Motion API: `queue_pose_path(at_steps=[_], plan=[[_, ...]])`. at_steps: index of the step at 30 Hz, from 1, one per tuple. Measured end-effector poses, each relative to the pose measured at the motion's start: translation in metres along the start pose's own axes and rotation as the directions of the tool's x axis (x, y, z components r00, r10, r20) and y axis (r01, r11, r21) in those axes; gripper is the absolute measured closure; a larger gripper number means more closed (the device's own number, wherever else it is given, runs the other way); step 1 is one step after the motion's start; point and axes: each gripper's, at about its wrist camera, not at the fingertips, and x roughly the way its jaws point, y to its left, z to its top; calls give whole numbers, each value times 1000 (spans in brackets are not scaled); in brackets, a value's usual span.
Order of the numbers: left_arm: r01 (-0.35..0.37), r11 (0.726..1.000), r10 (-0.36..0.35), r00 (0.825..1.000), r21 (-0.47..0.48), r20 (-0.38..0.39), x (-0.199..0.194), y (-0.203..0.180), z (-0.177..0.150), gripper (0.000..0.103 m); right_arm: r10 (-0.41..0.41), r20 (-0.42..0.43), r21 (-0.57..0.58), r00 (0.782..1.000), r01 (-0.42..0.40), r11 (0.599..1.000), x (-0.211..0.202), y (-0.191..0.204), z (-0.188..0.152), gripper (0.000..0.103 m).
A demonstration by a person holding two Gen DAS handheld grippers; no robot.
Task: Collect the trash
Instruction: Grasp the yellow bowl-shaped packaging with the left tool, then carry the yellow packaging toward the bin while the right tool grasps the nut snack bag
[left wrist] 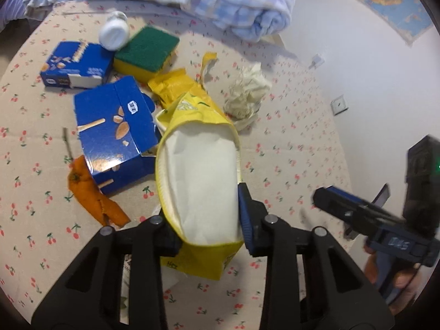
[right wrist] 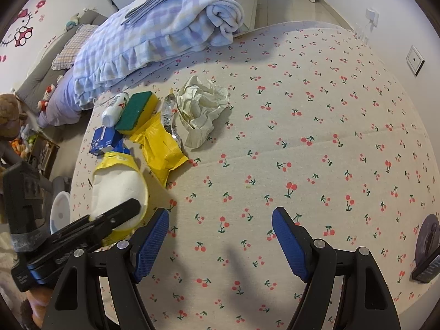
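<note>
Cherry-print cloth (left wrist: 288, 148) fills the left wrist view: your left gripper (left wrist: 203, 228) pinches the yellow tissue pack (left wrist: 198, 181) at lower centre, its long axis running up-frame. In the right wrist view, your right gripper (right wrist: 220, 236) stands spread and empty; the crumpled paper (right wrist: 200, 110) lies up-frame, slightly left.

A cherry-print worktop (right wrist: 316, 126) fills the room's foreground. Behind it, a bed (right wrist: 82, 88) carries a rolled checked blanket (right wrist: 189, 8). White walls hold a cartoon cat sticker (right wrist: 22, 30), a map poster (left wrist: 390, 2) and a switch plate (right wrist: 414, 60)
</note>
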Motion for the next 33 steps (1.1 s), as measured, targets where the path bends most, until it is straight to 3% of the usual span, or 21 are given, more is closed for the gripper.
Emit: queue_pose_path(at_steps=[5, 11, 16, 24, 28, 32, 33], plan=[[16, 1000, -15, 996, -7, 90, -43, 7, 0, 68, 14, -6, -15, 1000, -14, 1000, 3, 12, 3, 24], [-88, 996, 92, 982, -29, 166, -83, 38, -8, 68, 40, -39, -85, 998, -44, 995, 16, 47, 0, 24], [-122, 990, 134, 976, -77, 172, -102, 71, -22, 68, 83, -99, -145, 992, -97, 985, 36, 83, -12, 24], [-102, 987, 124, 974, -123, 190, -130, 99, -40, 68, 106, -233, -271, 967, -169, 947, 73, 142, -49, 26], [-100, 985, 127, 973, -143, 194, -139, 109, -46, 68, 34, -261, -337, 965, -125, 933, 93, 154, -65, 37], [-107, 984, 134, 972, -146, 194, -144, 117, -50, 68, -2, -210, -395, 978, -83, 915, 90, 161, -73, 52], [-110, 983, 137, 971, -145, 194, -146, 119, -52, 68, -7, -205, -399, 979, -77, 914, 89, 161, -75, 60]])
